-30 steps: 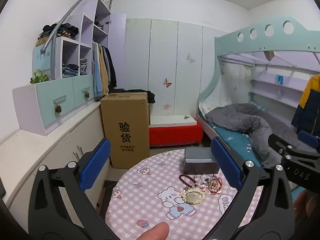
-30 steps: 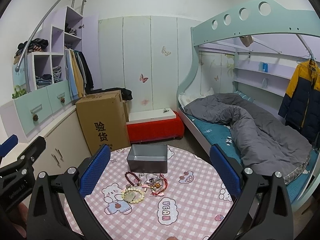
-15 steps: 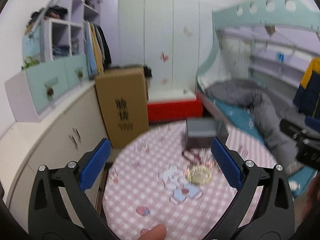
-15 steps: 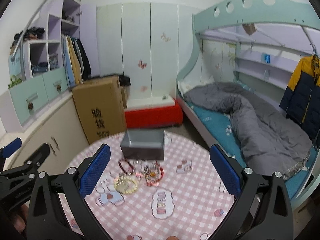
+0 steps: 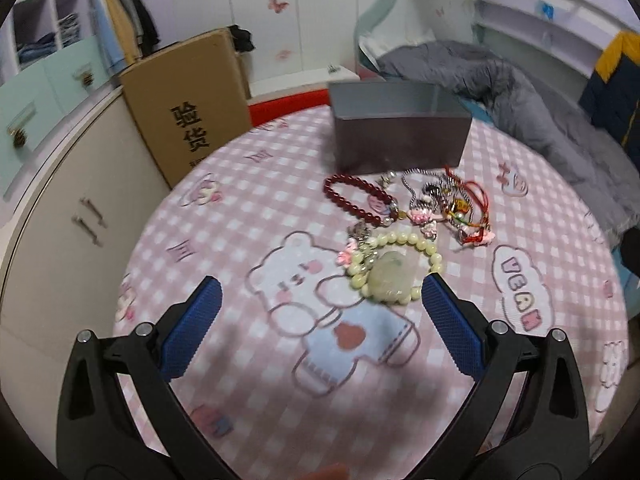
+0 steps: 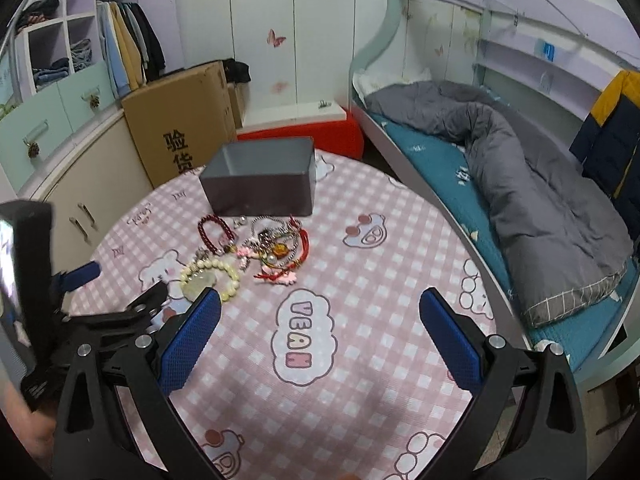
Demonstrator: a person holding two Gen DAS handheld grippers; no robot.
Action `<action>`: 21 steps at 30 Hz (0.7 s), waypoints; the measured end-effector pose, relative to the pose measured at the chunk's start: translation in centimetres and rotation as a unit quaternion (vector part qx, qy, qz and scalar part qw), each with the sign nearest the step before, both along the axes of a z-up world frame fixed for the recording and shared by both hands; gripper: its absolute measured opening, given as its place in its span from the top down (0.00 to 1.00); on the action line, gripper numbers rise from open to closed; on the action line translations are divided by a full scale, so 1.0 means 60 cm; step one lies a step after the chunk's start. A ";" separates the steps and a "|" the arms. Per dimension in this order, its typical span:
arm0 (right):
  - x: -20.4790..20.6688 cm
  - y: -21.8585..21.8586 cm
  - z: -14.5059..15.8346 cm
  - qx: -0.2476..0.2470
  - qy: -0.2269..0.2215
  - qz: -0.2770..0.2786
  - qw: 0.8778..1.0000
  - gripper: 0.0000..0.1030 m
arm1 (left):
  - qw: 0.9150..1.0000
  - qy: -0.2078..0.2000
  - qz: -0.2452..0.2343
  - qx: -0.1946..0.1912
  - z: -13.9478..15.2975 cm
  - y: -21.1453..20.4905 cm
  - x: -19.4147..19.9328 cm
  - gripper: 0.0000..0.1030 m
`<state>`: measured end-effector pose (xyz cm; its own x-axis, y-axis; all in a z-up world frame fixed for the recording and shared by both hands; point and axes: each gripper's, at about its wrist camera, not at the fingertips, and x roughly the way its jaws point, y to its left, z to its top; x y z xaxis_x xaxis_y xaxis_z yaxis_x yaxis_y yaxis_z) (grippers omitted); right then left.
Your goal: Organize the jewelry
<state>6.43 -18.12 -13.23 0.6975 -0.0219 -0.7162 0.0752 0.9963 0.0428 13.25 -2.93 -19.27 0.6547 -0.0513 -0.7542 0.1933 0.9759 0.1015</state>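
Note:
A pile of jewelry lies on the round pink checked table [image 5: 240, 208]: a pale bead bracelet with a jade pendant [image 5: 390, 266], a dark red bead bracelet [image 5: 354, 196], and tangled chains and red cords [image 5: 452, 204]. An open grey box [image 5: 400, 132] stands behind them. My left gripper [image 5: 320, 312] is open and empty, just short of the pale bracelet. My right gripper [image 6: 320, 320] is open and empty over the table, right of the jewelry [image 6: 276, 248]. The left gripper's body [image 6: 100, 312] shows in the right wrist view near the pale bracelet [image 6: 210, 276] and the box [image 6: 260, 178].
A cardboard box [image 5: 188, 108] stands on the floor behind the table's left side, beside white cabinets [image 5: 60, 200]. A bunk bed with a grey duvet [image 6: 540, 184] runs along the right. A red bench [image 6: 340, 132] sits behind the grey box.
Both grippers have moved forward and tilted down toward the table. The jewelry and grey box now appear much closer. Both stay open.

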 end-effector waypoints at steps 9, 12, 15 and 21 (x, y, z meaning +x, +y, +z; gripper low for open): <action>0.022 -0.020 -0.019 0.010 0.013 -0.001 1.000 0.07 | 0.999 0.029 -0.005 0.015 -0.035 -0.025 0.039 0.05; 0.026 -0.020 -0.019 0.010 0.013 0.002 1.000 0.07 | 0.999 0.029 -0.006 0.019 -0.038 -0.029 0.039 0.05; 0.025 -0.023 -0.017 0.008 0.012 0.000 1.000 0.07 | 0.999 0.038 -0.009 0.016 -0.049 -0.030 0.045 0.08; 0.024 -0.028 -0.018 0.009 0.016 -0.006 1.000 0.07 | 0.996 0.071 -0.042 -0.044 -0.061 -0.027 0.055 0.56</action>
